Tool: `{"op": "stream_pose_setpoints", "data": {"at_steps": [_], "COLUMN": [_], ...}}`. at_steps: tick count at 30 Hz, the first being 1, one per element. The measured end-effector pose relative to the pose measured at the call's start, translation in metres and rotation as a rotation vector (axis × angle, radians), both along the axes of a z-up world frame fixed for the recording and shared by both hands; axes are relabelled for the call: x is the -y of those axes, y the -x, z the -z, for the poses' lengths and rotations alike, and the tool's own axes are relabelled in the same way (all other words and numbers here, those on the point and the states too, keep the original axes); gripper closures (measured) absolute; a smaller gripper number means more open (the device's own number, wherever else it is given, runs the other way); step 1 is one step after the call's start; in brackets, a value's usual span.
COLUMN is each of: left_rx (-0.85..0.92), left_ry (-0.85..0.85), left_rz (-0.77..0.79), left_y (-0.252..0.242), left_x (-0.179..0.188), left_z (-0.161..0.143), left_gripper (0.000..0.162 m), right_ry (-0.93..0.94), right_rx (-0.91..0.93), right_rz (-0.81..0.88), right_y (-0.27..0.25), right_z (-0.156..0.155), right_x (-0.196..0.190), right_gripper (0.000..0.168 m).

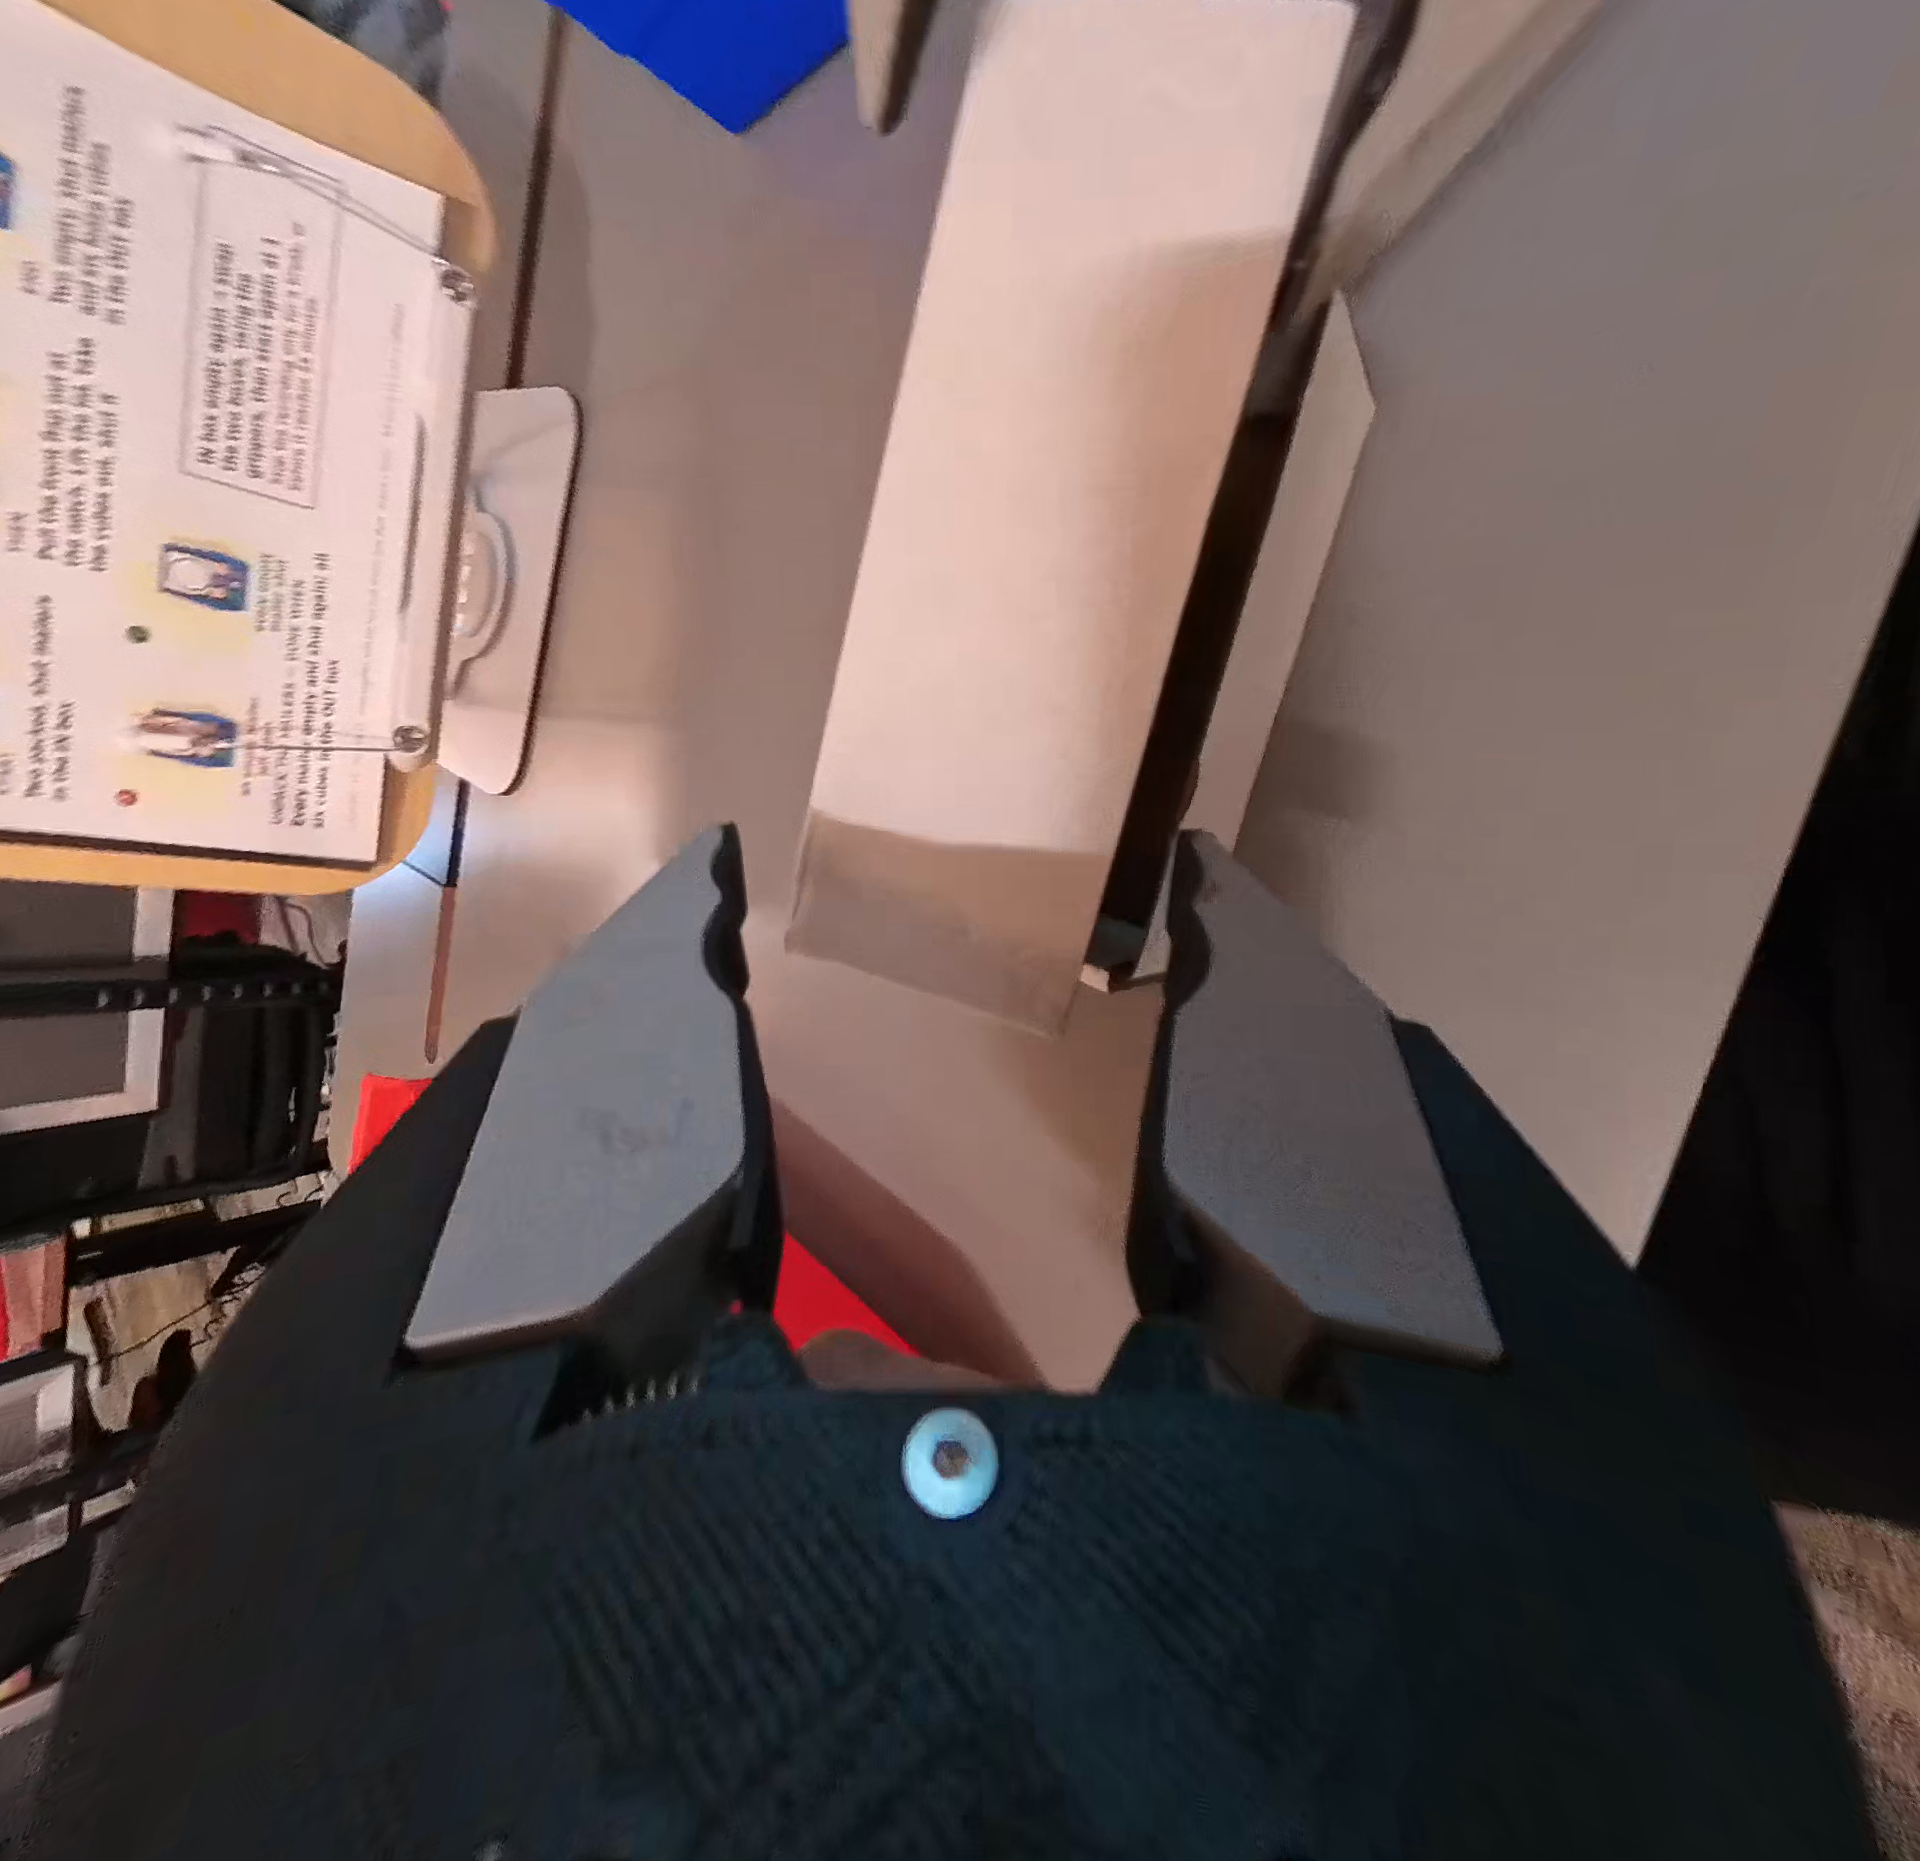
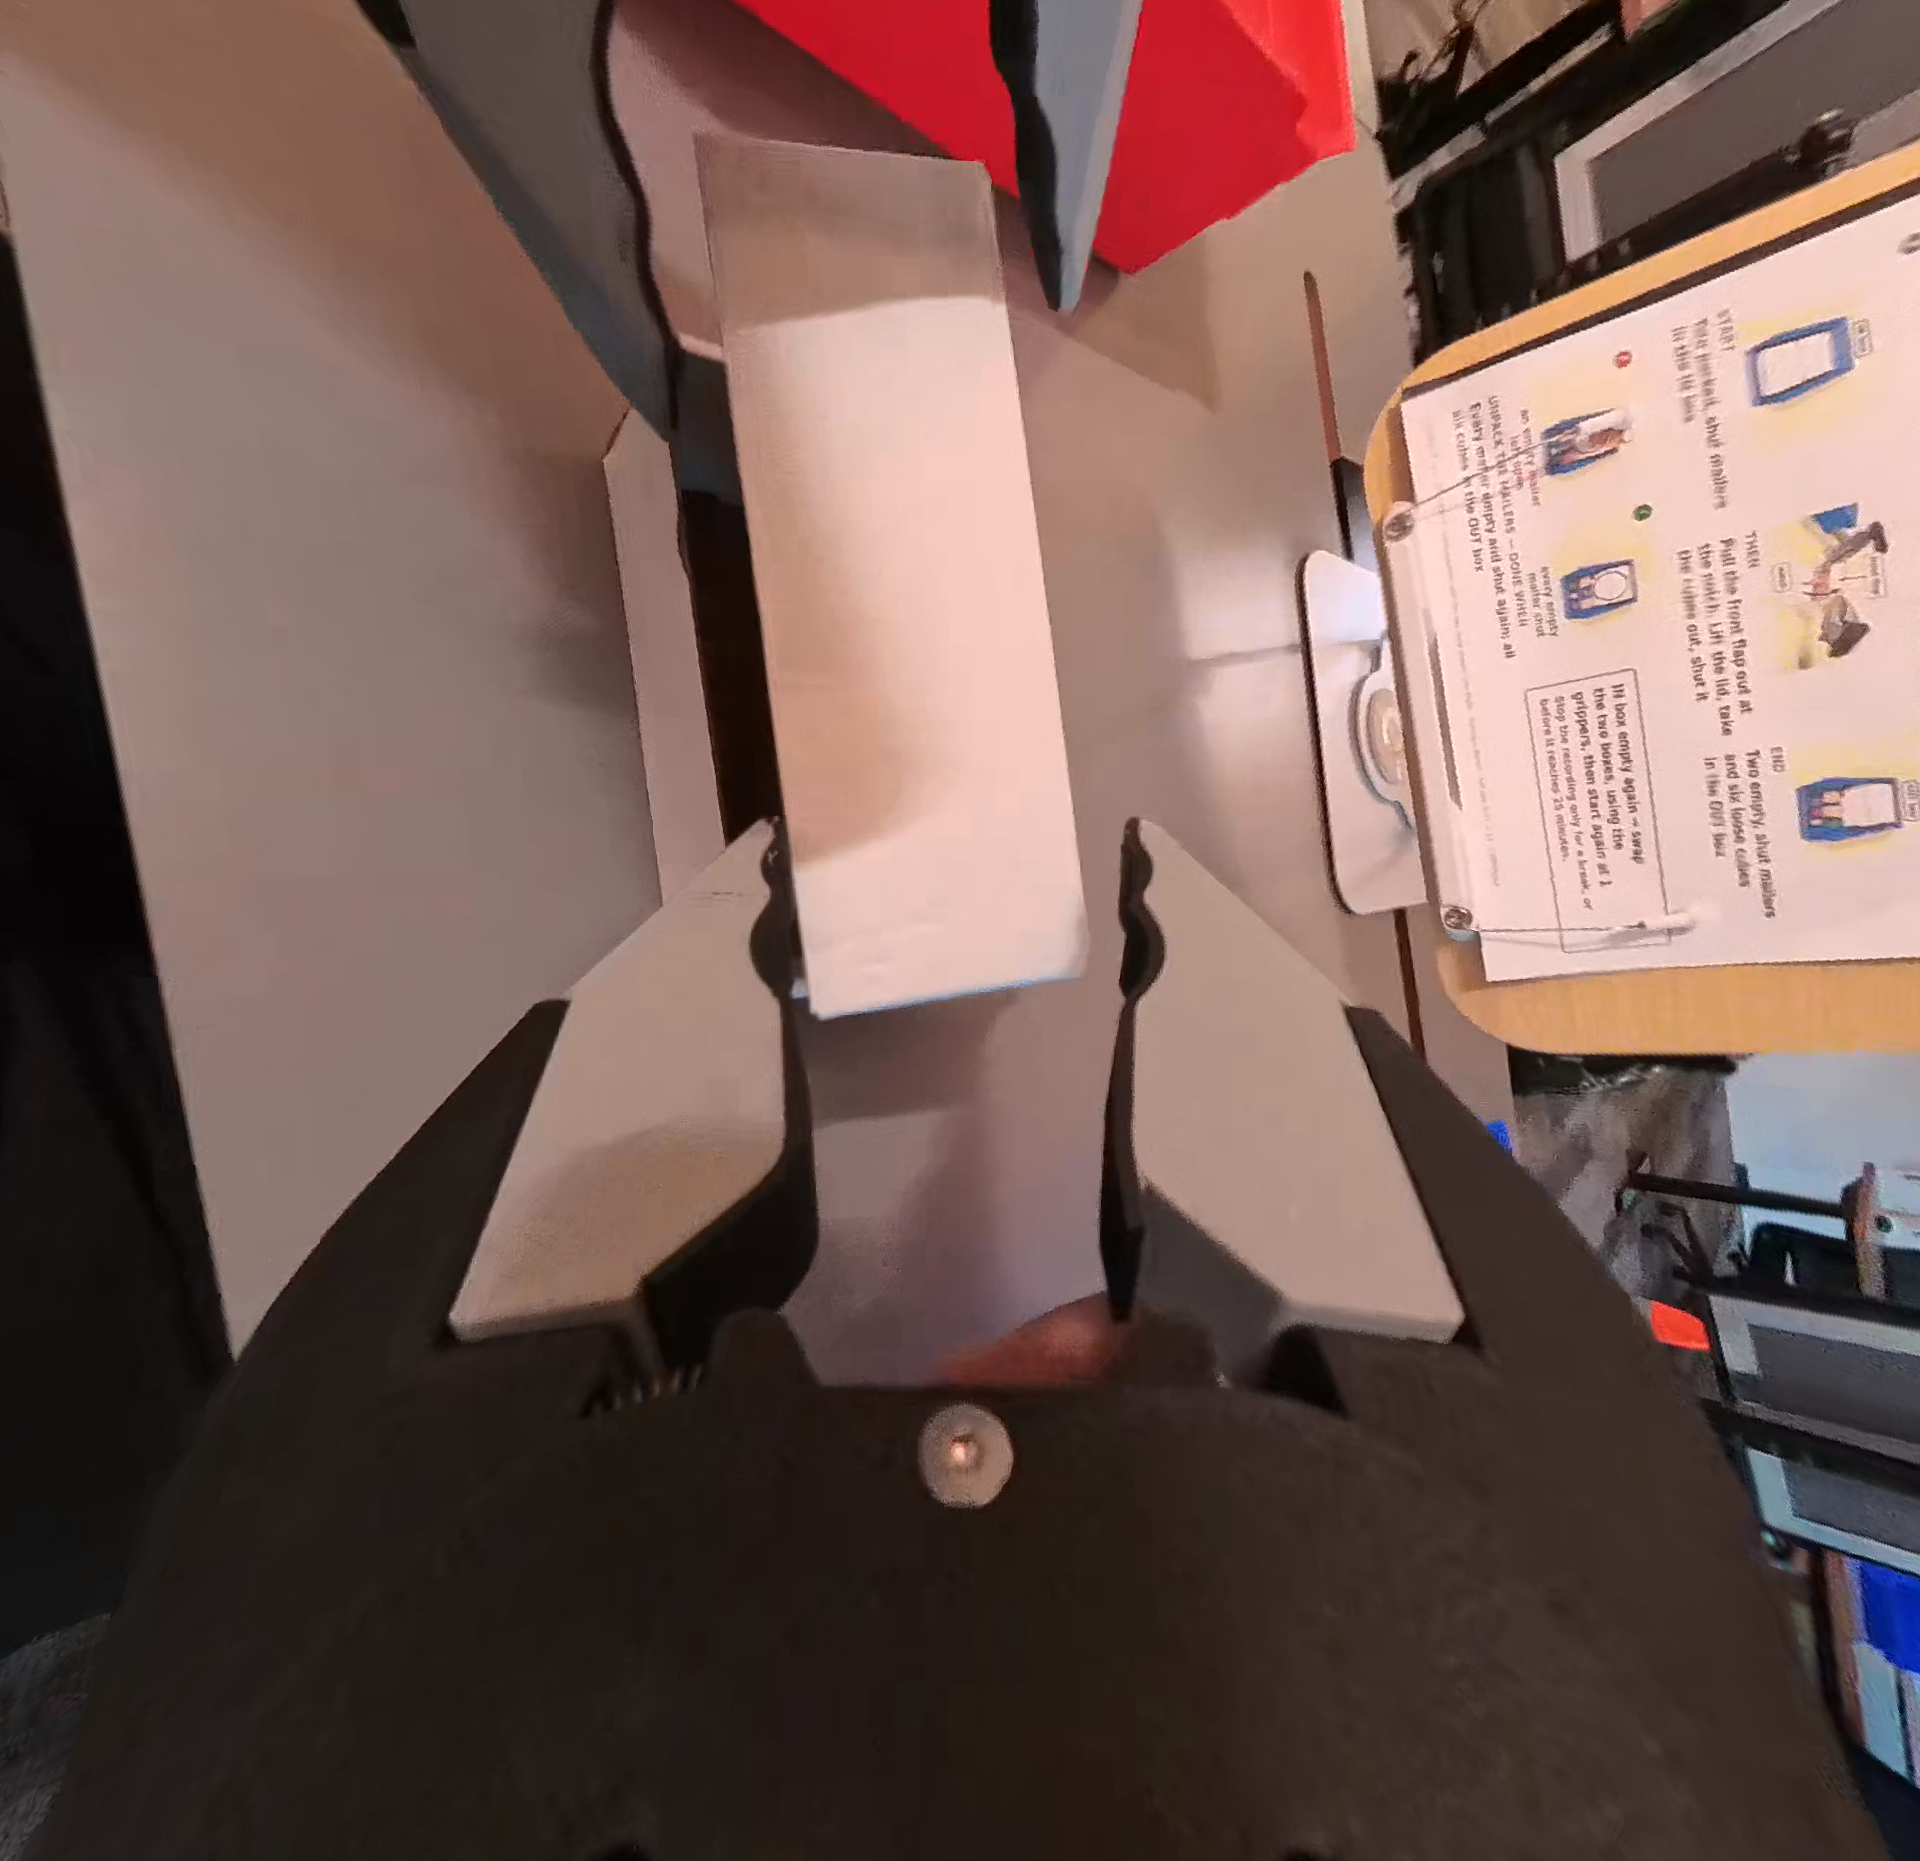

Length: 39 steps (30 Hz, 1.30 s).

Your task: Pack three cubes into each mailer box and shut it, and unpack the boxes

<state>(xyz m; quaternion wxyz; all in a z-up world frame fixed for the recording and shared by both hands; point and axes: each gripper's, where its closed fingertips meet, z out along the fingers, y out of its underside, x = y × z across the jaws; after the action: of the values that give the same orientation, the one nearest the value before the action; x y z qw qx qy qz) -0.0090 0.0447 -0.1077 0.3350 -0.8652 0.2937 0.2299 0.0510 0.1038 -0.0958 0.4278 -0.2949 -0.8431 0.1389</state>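
Nearest the lens in the left wrist view, the left gripper (image 1: 956,907), black-bodied with grey finger plates, has its fingers spread wide and holds nothing; the lower end of a long white cardboard flap (image 1: 1081,481) of the white mailer box lies just beyond and between the fingertips, and whether the right tip touches its edge cannot be told through the blur. The right gripper (image 2: 951,902), in its own view, is likewise spread, with the flap's near end (image 2: 894,606) between its tips; the left tip seems to brush the flap's edge, the right tip stands apart. The two tools face each other from opposite ends of the flap: the other gripper's fingers show at the top of each frame.

The mailer box (image 2: 343,523) fills the centre and left of the right view, its broad white panel beside a dark gap. No cubes are visible. A red bin (image 2: 1174,76) sits at top centre there, a blue bin (image 1: 675,14) at the left view's top. A clipboard with an instruction sheet (image 2: 1662,616) lies at right.

This looks like the flap-handling step, opening or shutting; which one is unclear. Next, each tool probably needs to close on or press the flap evenly, both ends together.
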Motion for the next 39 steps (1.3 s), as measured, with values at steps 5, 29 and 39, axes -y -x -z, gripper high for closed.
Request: {"op": "stream_pose_setpoints", "data": {"at_steps": [5,29,39], "left_rx": [-0.031,0.491,0.389], "left_ry": [0.13,0.31,0.17], "left_rz": [0.034,0.077,0.013], "left_y": [0.006,-0.036,-0.036], "left_x": [-0.002,0.034,0.032], "left_z": [0.01,0.03,0.052], "left_gripper": [0.1,0.099,0.098], "right_ry": [0.03,0.544,0.541], "right_rx": [0.168,0.55,0.399], "right_rz": [-0.011,-0.023,-0.023], "right_y": [0.006,-0.029,-0.028], "right_z": [0.016,0.038,0.055], "right_x": [0.005,0.035,0.034], "right_gripper": [0.11,0.109,0.109]}}
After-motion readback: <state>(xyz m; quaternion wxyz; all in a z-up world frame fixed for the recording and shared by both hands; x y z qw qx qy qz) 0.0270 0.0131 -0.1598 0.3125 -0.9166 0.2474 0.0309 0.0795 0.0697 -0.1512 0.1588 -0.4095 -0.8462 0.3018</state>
